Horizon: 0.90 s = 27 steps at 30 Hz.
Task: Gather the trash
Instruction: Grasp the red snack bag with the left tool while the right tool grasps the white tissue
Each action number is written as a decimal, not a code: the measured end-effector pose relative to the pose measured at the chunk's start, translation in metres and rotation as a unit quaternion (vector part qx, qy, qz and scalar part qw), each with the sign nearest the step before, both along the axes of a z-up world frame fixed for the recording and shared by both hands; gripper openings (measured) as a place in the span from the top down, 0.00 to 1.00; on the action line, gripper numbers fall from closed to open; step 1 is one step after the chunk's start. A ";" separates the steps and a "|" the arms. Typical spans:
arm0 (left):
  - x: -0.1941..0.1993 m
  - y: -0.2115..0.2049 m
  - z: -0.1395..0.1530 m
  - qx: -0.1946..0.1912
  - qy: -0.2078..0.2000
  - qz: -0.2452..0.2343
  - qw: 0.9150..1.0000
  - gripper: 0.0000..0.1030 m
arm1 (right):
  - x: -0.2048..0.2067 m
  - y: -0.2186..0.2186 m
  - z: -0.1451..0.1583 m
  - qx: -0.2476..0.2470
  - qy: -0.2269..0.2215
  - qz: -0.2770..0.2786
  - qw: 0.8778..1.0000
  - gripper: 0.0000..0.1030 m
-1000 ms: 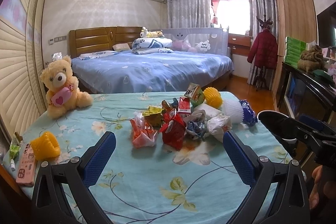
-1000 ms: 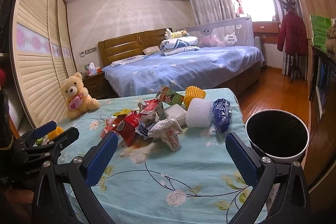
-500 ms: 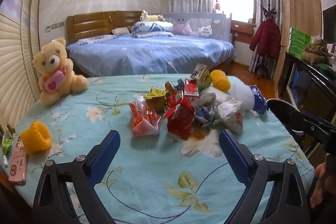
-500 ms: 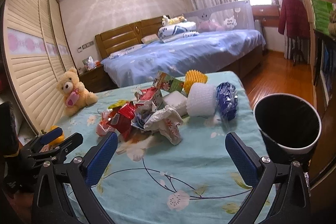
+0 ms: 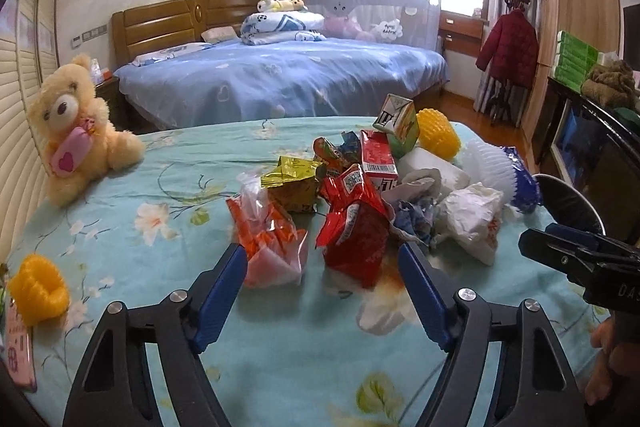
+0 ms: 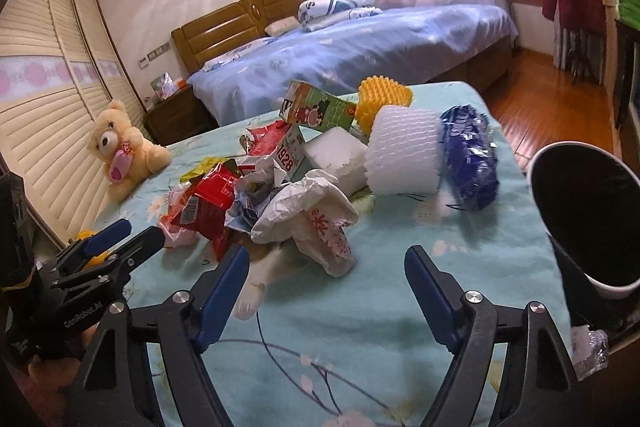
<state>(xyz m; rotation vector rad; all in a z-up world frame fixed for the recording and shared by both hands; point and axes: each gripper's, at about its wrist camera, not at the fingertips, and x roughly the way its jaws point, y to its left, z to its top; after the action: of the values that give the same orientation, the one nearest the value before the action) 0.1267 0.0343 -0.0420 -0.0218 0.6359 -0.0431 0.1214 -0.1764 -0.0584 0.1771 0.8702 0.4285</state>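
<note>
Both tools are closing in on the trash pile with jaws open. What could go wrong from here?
1. The left tool spans both the orange-and-clear plastic wrapper and the red foil snack bag, so it may pinch two pieces or neither cleanly.
2. The crumpled white plastic bag before the right tool is limp and may slip out.
3. The black-lined trash bin stands at the table edge, risking a bump.

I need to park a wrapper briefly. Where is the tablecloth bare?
Bare cloth lies between the teddy bear and the trash pile, and in front of both grippers. The pile itself is crowded, up to the blue packet.
</note>
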 end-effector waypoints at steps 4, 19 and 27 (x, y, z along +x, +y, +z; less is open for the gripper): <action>0.017 -0.003 -0.006 0.002 0.014 -0.009 1.000 0.33 | 0.013 0.007 -0.004 0.000 0.012 0.008 1.000 0.24; 0.048 -0.008 -0.018 0.003 0.060 -0.056 0.997 0.88 | 0.034 0.019 -0.026 0.026 0.057 0.035 0.997 0.86; 0.018 -0.002 -0.007 -0.005 0.034 -0.044 0.998 0.93 | 0.017 0.006 -0.017 0.029 0.047 0.034 0.998 0.86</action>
<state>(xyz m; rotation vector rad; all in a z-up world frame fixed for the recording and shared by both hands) 0.1449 0.0326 -0.0490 -0.0040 0.7046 -0.1318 0.1389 -0.1703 -0.0755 0.2225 0.9590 0.5115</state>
